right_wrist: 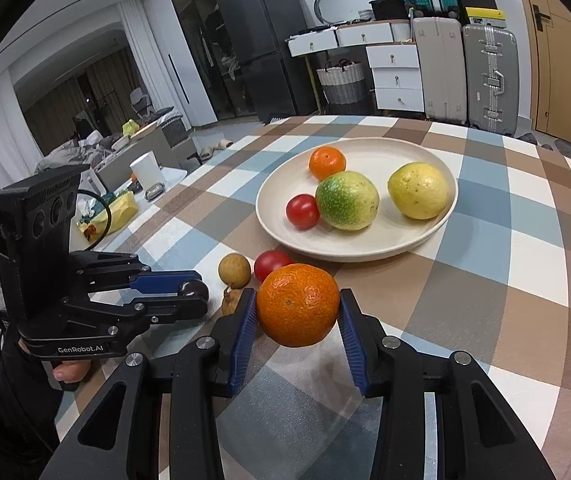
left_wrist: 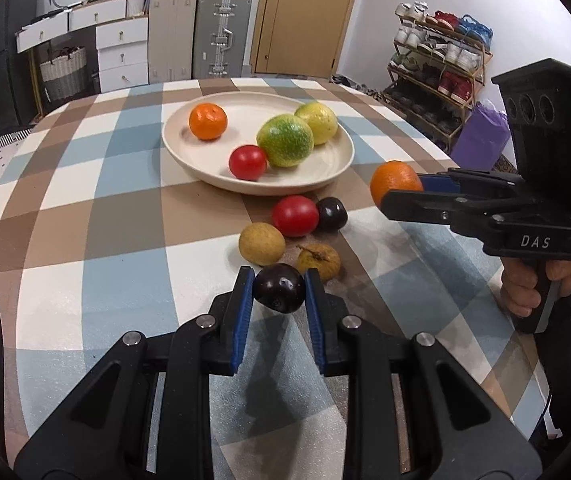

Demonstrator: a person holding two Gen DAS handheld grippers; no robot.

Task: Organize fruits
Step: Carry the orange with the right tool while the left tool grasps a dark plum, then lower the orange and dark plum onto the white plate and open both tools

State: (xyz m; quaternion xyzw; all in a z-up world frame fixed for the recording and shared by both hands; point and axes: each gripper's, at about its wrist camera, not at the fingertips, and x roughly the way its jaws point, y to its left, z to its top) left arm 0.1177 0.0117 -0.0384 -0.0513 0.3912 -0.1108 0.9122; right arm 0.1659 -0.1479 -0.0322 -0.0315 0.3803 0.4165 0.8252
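Observation:
My left gripper is shut on a dark plum and holds it above the table; it also shows in the right wrist view. My right gripper is shut on an orange mandarin, seen from the side in the left wrist view. The cream plate holds a mandarin, a red tomato, a green-yellow fruit and a yellow fruit. On the cloth lie a red tomato, another dark plum and two brown longans.
The checked tablecloth covers a round table. A shoe rack stands far right, suitcases and white drawers behind the table. A low table with clutter stands off the left edge.

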